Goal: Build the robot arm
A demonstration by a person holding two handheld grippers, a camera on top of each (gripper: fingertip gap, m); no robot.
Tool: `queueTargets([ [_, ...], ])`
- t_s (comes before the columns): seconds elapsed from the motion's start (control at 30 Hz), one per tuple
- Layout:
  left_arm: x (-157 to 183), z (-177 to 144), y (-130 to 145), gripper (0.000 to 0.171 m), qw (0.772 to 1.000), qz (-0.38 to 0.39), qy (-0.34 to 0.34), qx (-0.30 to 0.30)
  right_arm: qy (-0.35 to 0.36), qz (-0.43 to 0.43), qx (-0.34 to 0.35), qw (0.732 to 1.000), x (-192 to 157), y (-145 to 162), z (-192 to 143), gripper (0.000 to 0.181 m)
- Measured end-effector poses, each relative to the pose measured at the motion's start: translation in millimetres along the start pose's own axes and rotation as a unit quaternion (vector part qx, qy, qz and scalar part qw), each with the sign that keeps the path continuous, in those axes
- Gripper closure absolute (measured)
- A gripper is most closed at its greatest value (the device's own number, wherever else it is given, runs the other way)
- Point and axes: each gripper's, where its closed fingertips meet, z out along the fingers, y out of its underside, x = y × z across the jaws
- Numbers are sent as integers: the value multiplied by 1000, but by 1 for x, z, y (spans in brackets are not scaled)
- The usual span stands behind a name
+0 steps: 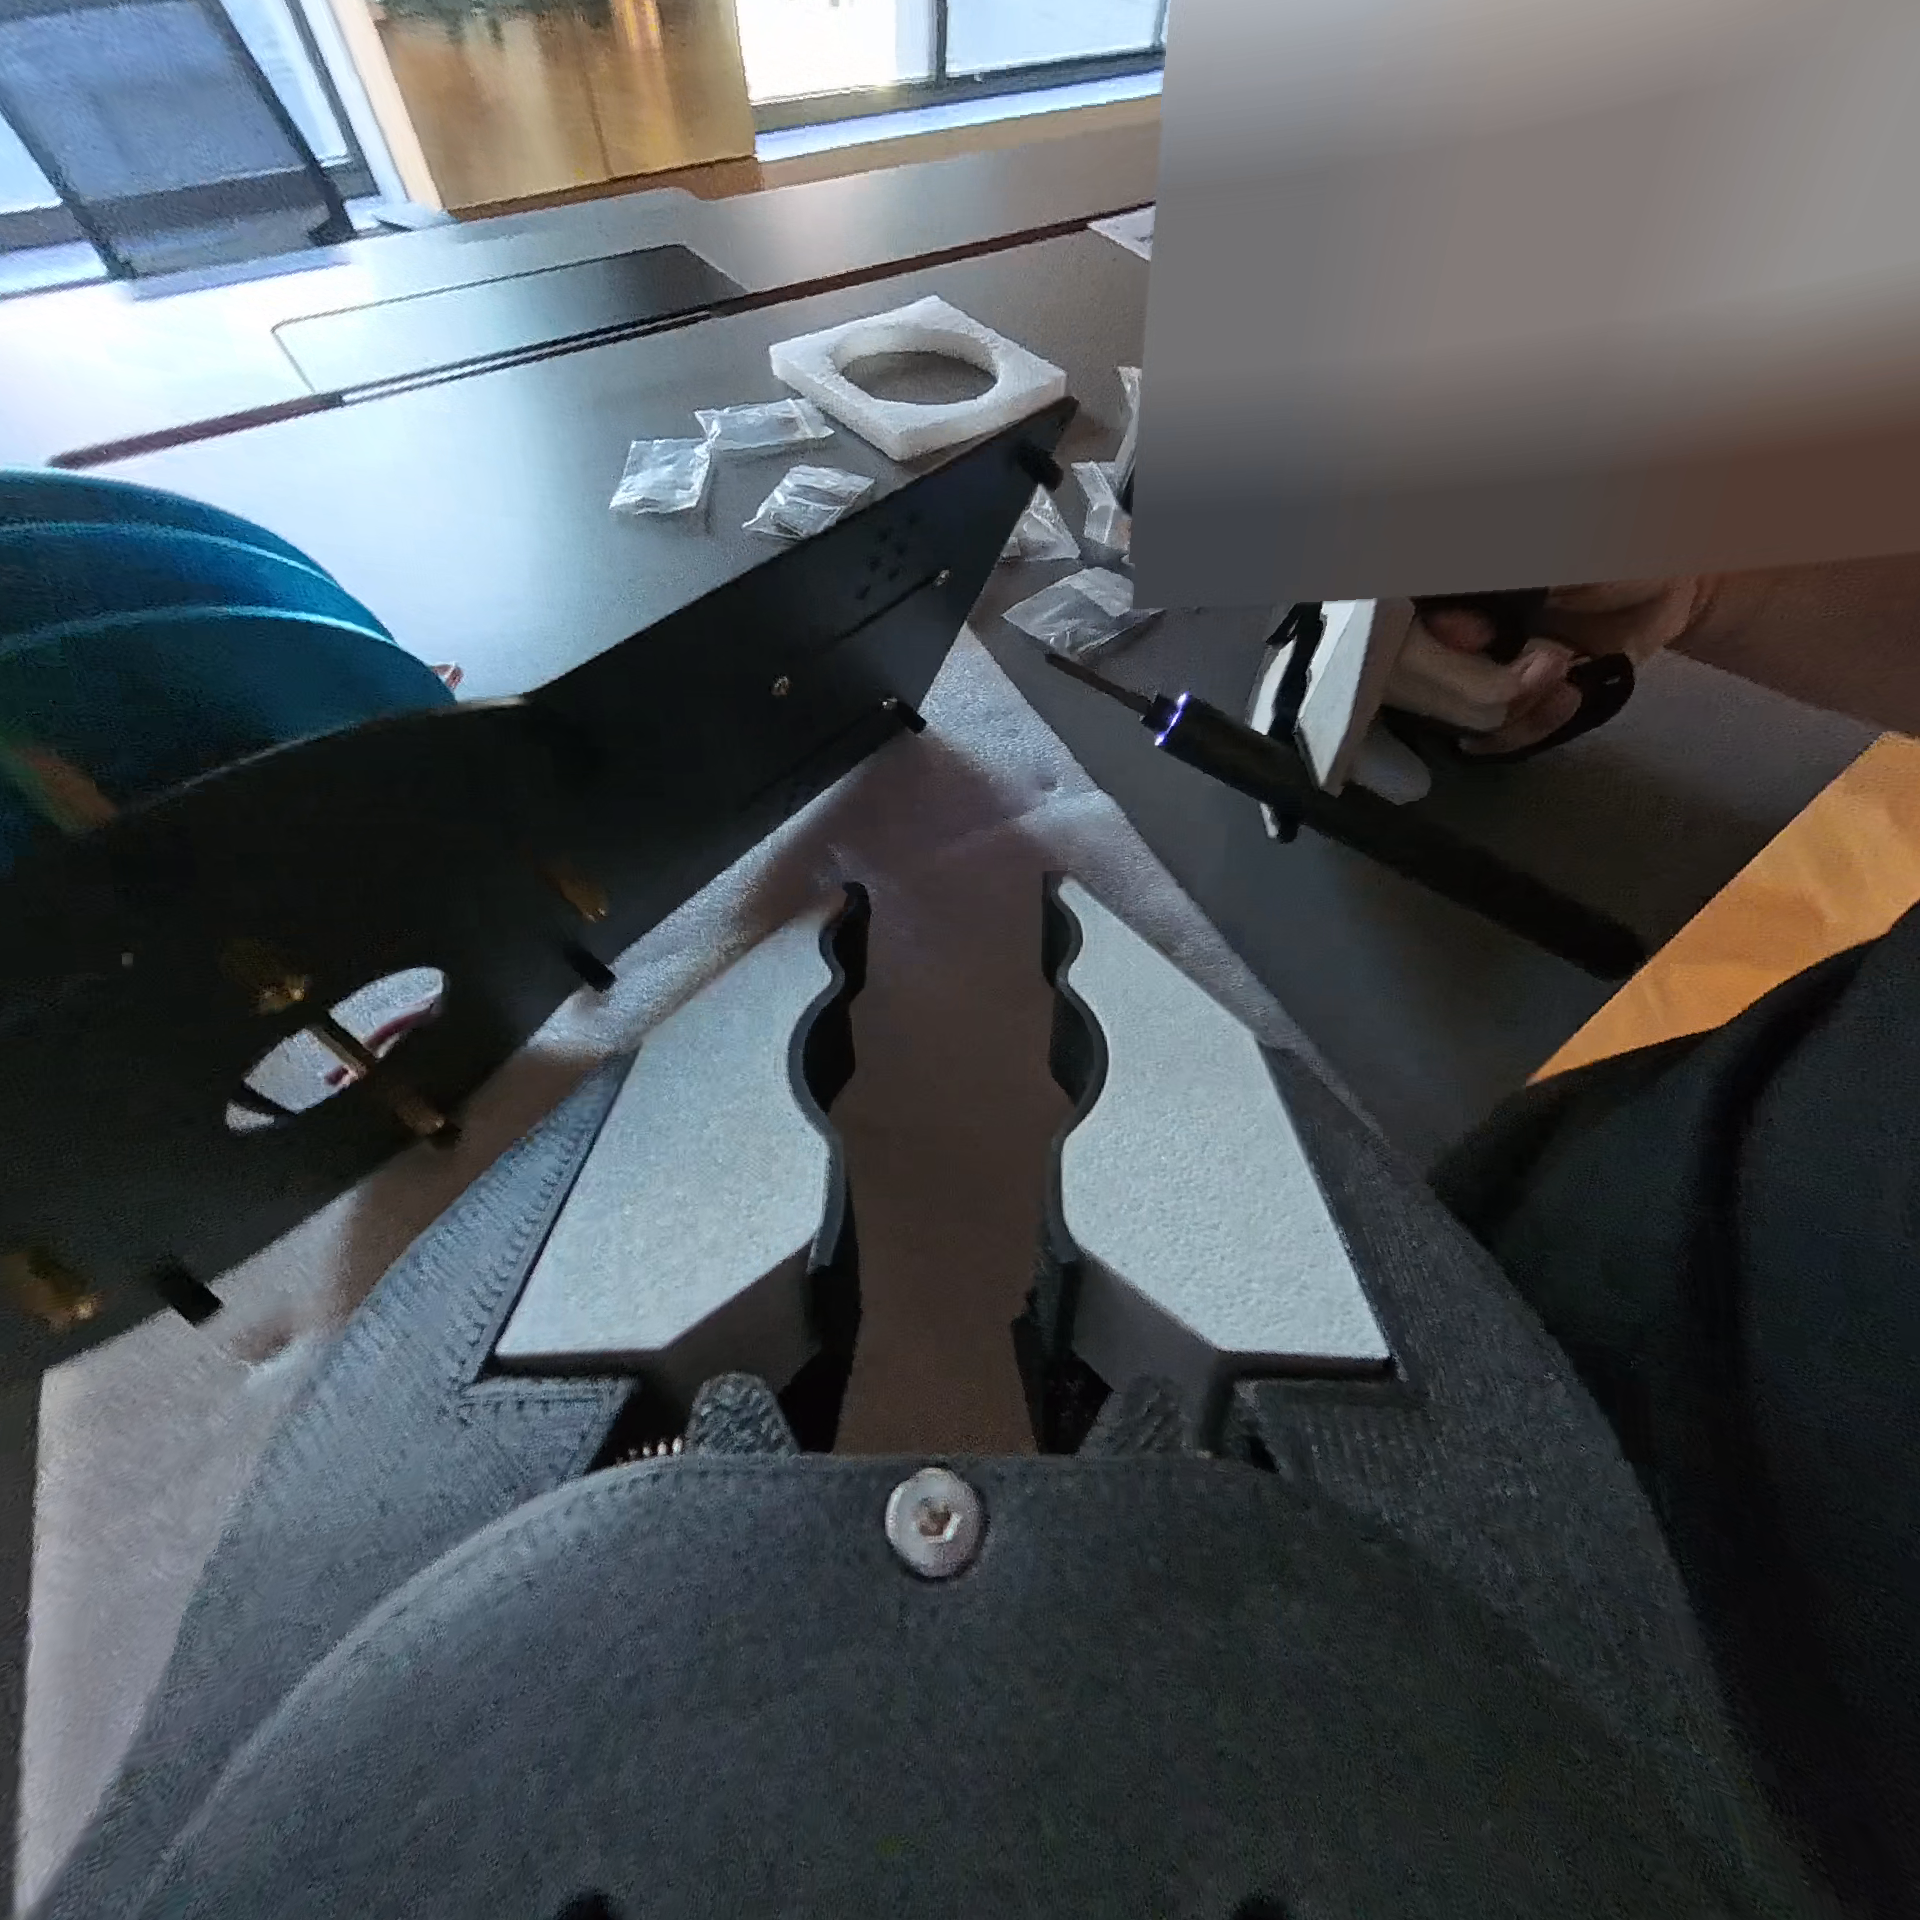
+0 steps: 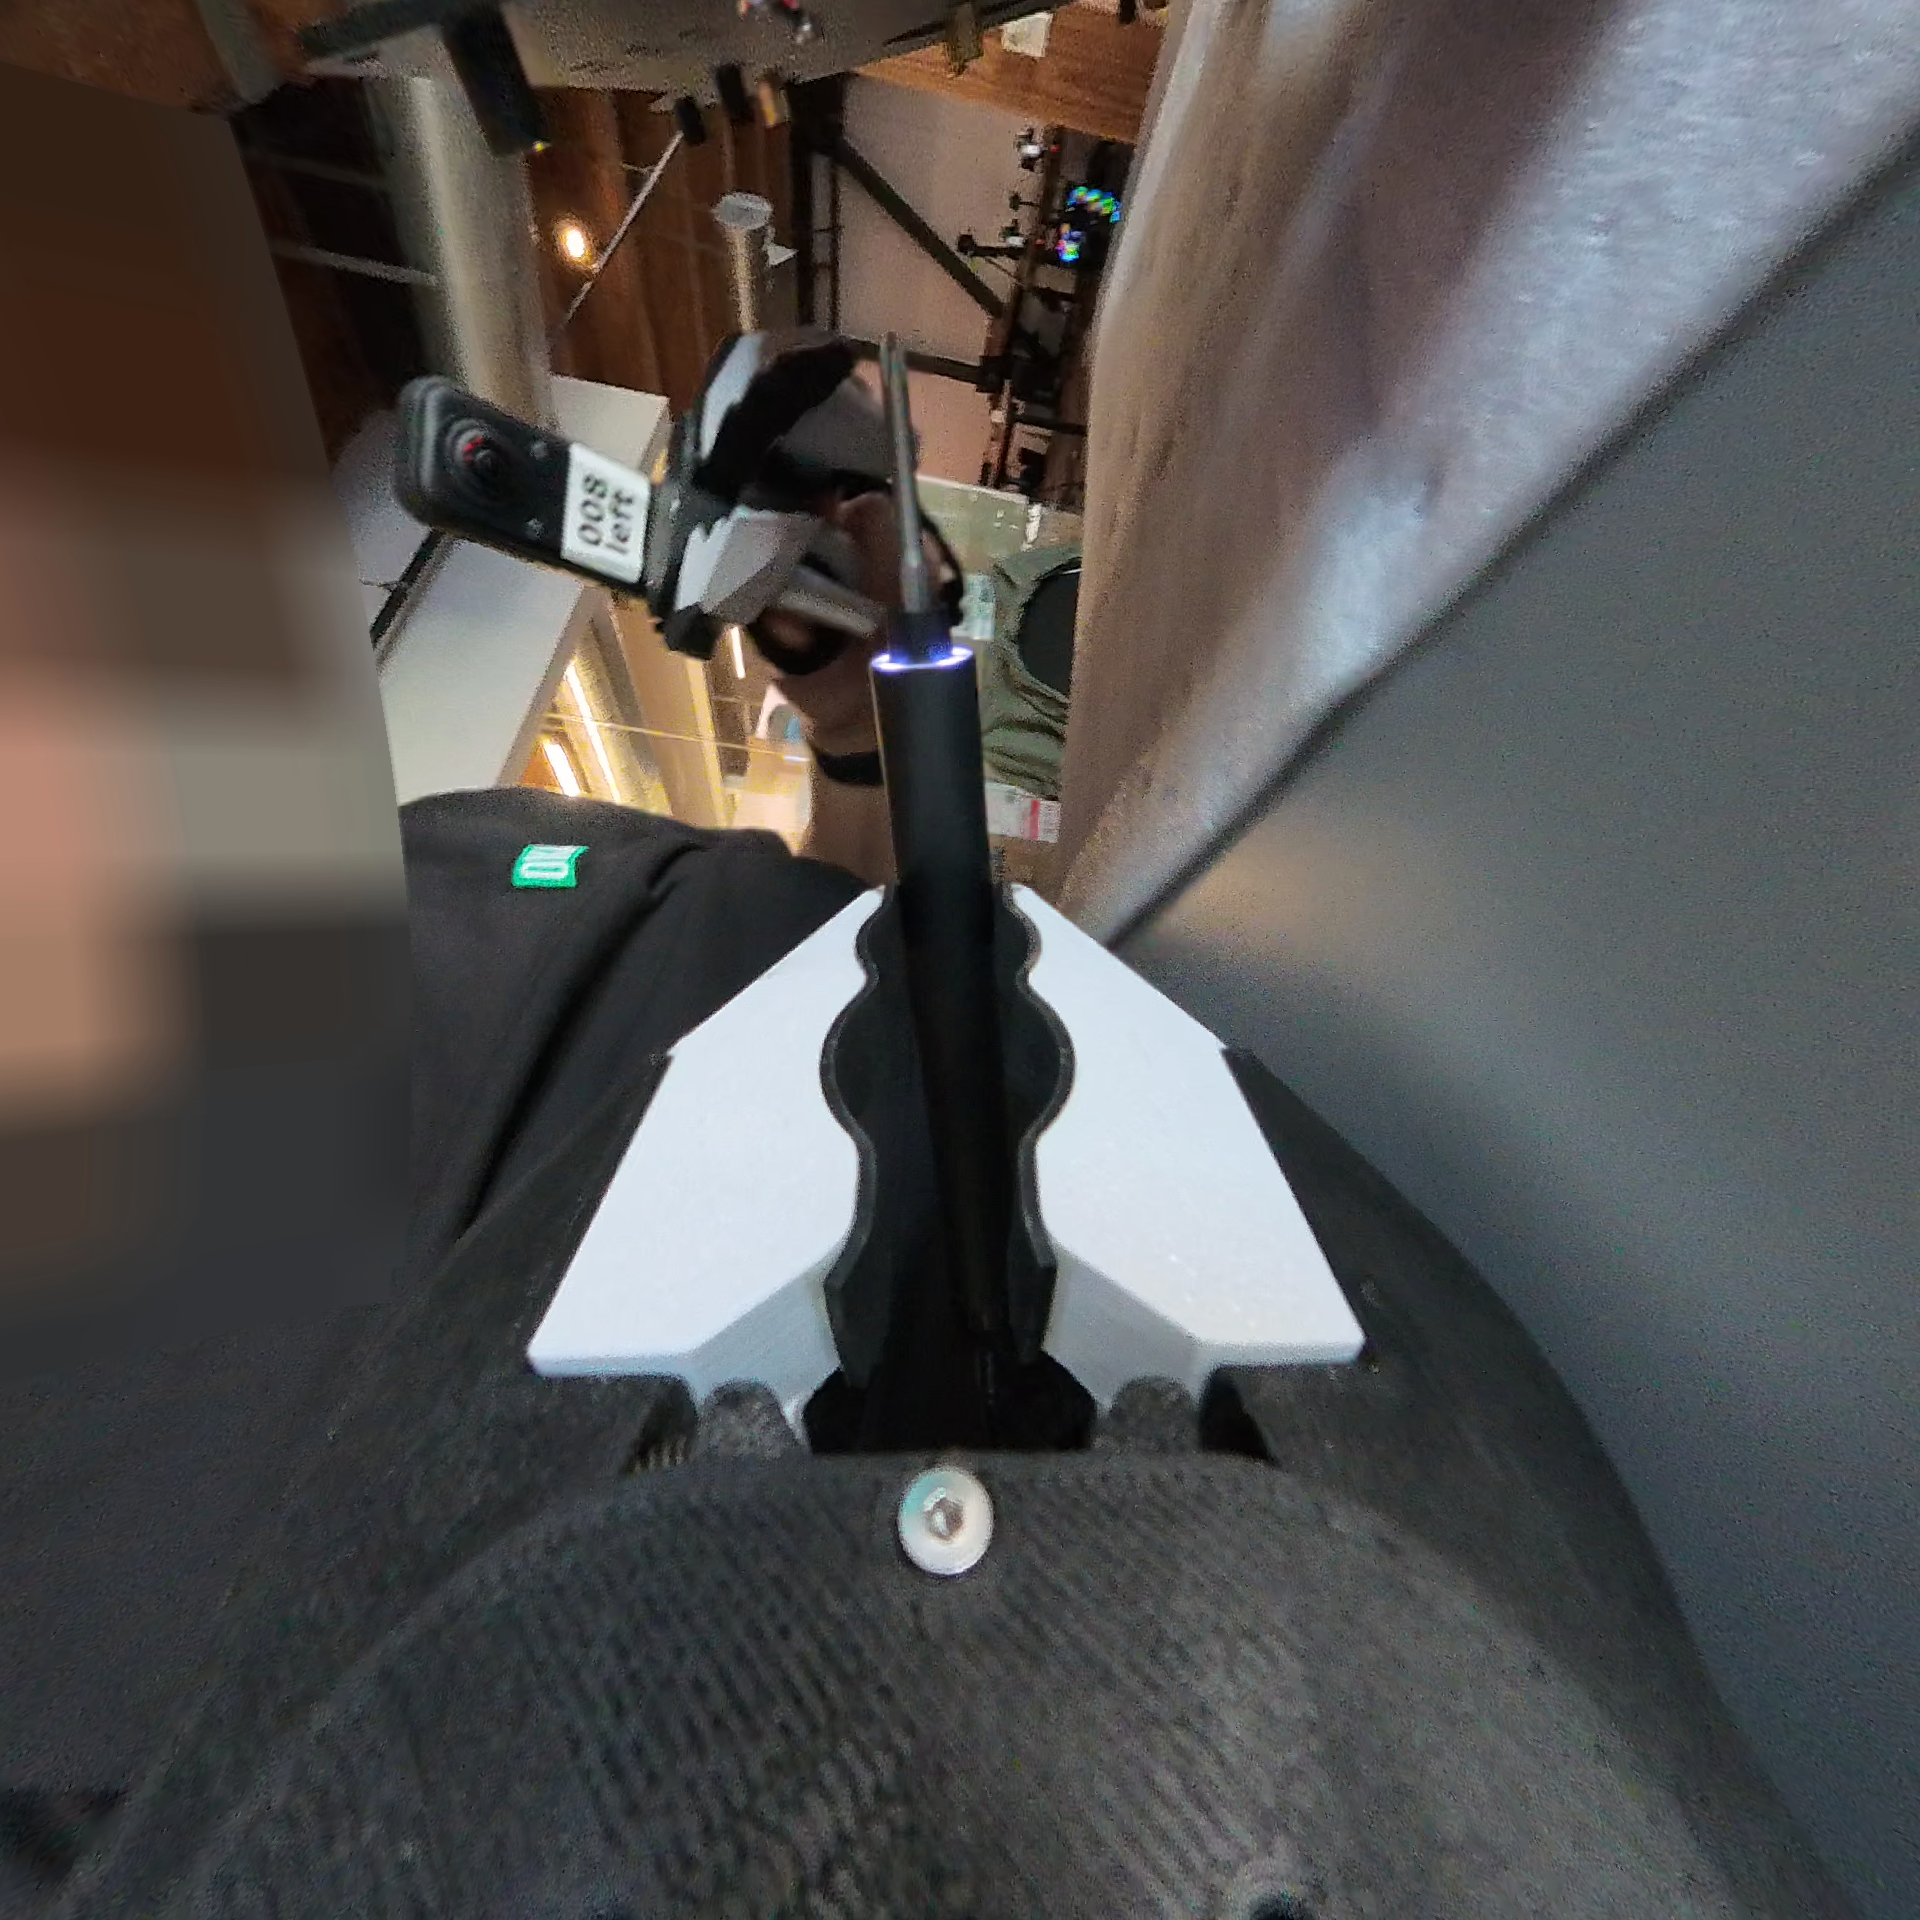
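Observation:
My left gripper (image 1: 951, 914) is open and empty, hovering over a grey foam sheet (image 1: 935, 821). A black metal panel (image 1: 582, 790) with brass and black standoffs lies just left of its fingers, apart from them. My right gripper (image 2: 940, 904) is shut on a black electric screwdriver (image 2: 925, 790) with a lit ring, its bit (image 2: 896, 436) pointing forward. In the left wrist view, the right gripper (image 1: 1320, 686) and screwdriver (image 1: 1205, 727) show to the right of the panel's far corner. The left gripper (image 2: 727, 509) shows far off in the right wrist view.
A teal spool (image 1: 156, 623) sits at far left. A white foam square with a round hole (image 1: 920, 374) and several small plastic bags (image 1: 727, 457) lie on the dark table (image 1: 468, 499). A brown cardboard surface (image 1: 1766, 883) and the person's dark garment (image 1: 1714, 1299) are at right. The left gripper's tips are roughly 12 cm from the right gripper's. About 10 cm separates my left fingertips from the teal spool (image 1: 156, 623).

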Motion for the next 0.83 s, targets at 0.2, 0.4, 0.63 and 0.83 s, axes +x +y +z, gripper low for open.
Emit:
queueTargets([
  [0.2, 2, 18, 5, 138, 999, -11, 43, 11, -12, -4, -4, 1000, -2, -4, 22, 165],
  [0.4, 7, 18, -3, 140, 998, 9, 37, 42, -27, -1, 36, 999, -5, -10, 11, 165],
  [0.63, -6, -2, -23, 141, 998, 21, 16, 50, -38, -1, 38, 999, -7, -14, 10, 165],
  [0.83, -11, -23, -71, 131, 995, 40, 35, 79, -47, -9, 52, 997, -9, -27, 32, 166],
])
